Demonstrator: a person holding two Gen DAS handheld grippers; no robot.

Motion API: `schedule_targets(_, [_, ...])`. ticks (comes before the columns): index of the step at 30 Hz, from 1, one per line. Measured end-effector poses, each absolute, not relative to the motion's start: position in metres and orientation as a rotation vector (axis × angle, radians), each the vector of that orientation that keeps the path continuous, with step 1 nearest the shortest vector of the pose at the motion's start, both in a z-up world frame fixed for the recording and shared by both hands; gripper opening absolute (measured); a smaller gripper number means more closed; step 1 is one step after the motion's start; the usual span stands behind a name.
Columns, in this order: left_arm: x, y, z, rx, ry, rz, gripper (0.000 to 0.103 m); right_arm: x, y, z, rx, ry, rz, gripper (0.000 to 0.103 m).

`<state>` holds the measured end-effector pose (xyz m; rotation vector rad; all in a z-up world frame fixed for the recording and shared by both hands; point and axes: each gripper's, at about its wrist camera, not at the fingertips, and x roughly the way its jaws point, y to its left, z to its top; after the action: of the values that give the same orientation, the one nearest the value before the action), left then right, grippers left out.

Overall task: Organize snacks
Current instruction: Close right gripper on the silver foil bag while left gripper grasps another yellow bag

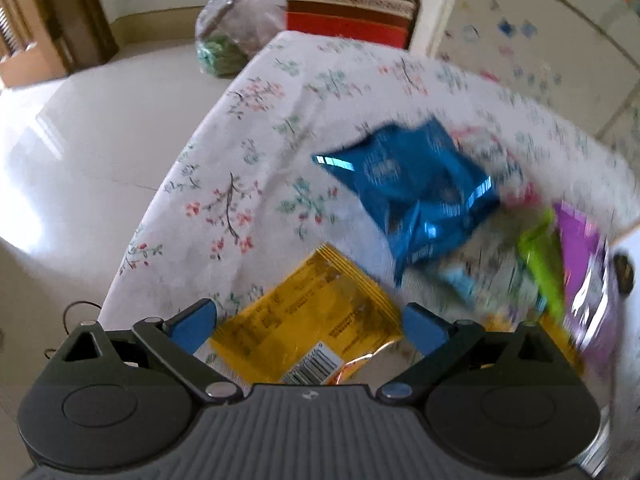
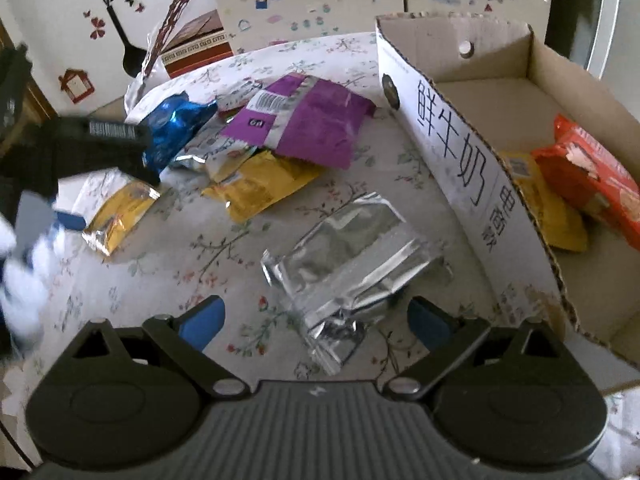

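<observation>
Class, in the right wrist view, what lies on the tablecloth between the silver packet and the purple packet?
A yellow packet, partly tucked under the purple packet; bare floral tablecloth separates it from the silver packet.

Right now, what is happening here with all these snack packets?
A person with a gripper in each hand is sorting snacks into a cardboard box, which already holds an orange packet. The right gripper hangs open over a silver packet. The left gripper hangs open over a yellow packet. Others lie on the tablecloth.
</observation>
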<state>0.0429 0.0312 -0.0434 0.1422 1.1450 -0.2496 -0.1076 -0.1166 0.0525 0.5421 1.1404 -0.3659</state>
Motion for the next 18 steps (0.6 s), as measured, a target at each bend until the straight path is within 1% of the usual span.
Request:
schedule_targets(5, [0.031,0.034,-0.042,0.15,1.157,-0.26,0.099,-0.104,-0.118,0.048,0.516,1.097,-0.358,0.099])
schedule_targets(7, [0.025,0.037,-0.042,0.152,1.163,-0.254,0.099,-0.103,-0.117,0.049,0.484,1.079,-0.338,0.094])
schedule_targets(8, [0.022,0.037,-0.042,0.159,1.165,-0.252,0.098,-0.102,-0.117,0.049,0.472,1.07,-0.317,0.086])
schedule_targets(9, [0.019,0.038,-0.041,0.165,1.169,-0.25,0.098,-0.101,-0.116,0.05,0.466,1.066,-0.288,0.082])
schedule_targets(10, [0.017,0.038,-0.04,0.169,1.173,-0.25,0.098,-0.101,-0.116,0.051,0.466,1.064,-0.262,0.081])
schedule_targets(16, [0.007,0.043,-0.032,0.124,1.18,-0.249,0.099,-0.103,-0.117,0.059,0.487,1.045,-0.211,0.08])
schedule_targets(18, [0.007,0.04,-0.03,0.147,1.167,-0.252,0.099,-0.102,-0.121,0.057,0.484,1.042,-0.252,0.086])
